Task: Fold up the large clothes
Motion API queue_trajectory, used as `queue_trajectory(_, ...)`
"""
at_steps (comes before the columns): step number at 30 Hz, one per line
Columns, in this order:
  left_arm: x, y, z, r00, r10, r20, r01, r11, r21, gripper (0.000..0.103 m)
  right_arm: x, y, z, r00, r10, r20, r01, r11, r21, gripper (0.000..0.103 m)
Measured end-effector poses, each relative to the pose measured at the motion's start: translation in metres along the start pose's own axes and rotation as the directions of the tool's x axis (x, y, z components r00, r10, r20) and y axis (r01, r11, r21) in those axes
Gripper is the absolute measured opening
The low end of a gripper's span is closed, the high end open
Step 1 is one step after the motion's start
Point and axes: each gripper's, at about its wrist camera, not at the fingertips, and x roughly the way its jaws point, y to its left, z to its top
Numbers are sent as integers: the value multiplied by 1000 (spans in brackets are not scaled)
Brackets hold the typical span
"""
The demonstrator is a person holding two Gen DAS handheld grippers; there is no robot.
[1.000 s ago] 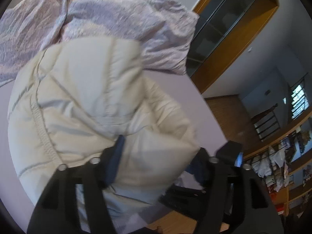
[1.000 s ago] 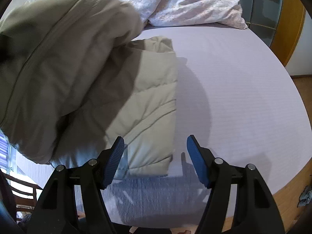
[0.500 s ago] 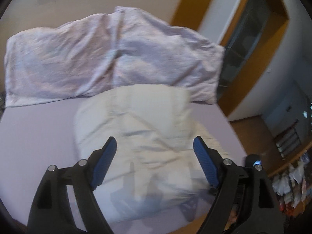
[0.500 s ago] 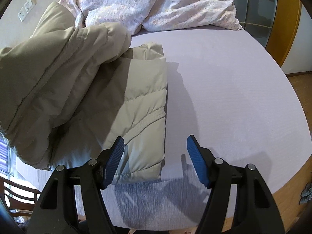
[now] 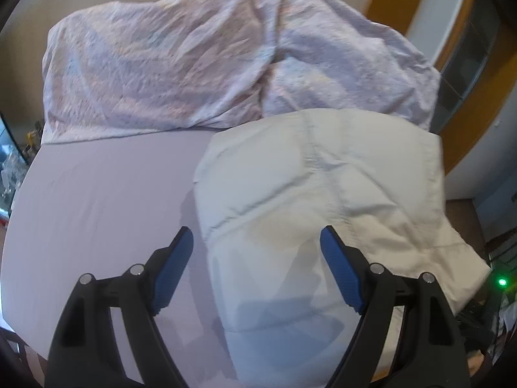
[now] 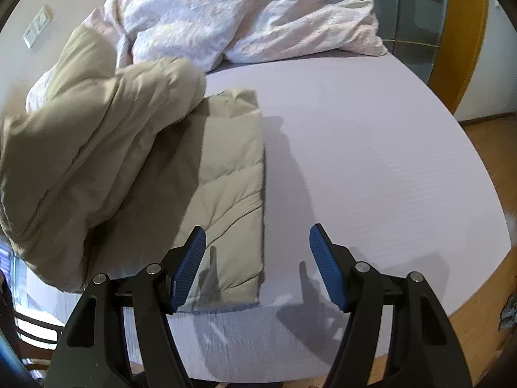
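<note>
Both my jaws stand wide, nothing btwn them — the left gripper (image 5: 257,242) has just been opening, and it hangs over the near end of the cream puffer jacket (image 5: 323,200). Jacket lies on the bed (image 6: 371,148), long axis running away from me toward the rumpled duvet (image 5: 194,64). Right gripper (image 6: 257,242) straddles its straight right edge — I'd say the nearer for pressing the fold flat.
</note>
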Motion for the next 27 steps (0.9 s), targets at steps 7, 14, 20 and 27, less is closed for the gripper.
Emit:
queue_trajectory(7, 28, -4, 1, 997, -52, -48, 50, 998, -43, 80, -15, -14, 13, 998, -15, 62, 12, 999, 35, 68)
queue_trajectory(14, 47, -33, -6, 995, -74, -71, 73, 997, -22, 79, -44, -20, 36, 990, 1, 144, -7, 999, 40, 68)
queue_trajectory(20, 61, -60, -14, 995, -59, -76, 60, 998, 13, 80, -65, 0, 58, 977, 96, 189, -96, 995, -9, 68)
queue_trajectory(27, 68, -75, -19, 997, -40, -71, 43, 998, 42, 80, -49, 74, 80, 966, 218, 137, -194, 967, -165, 53)
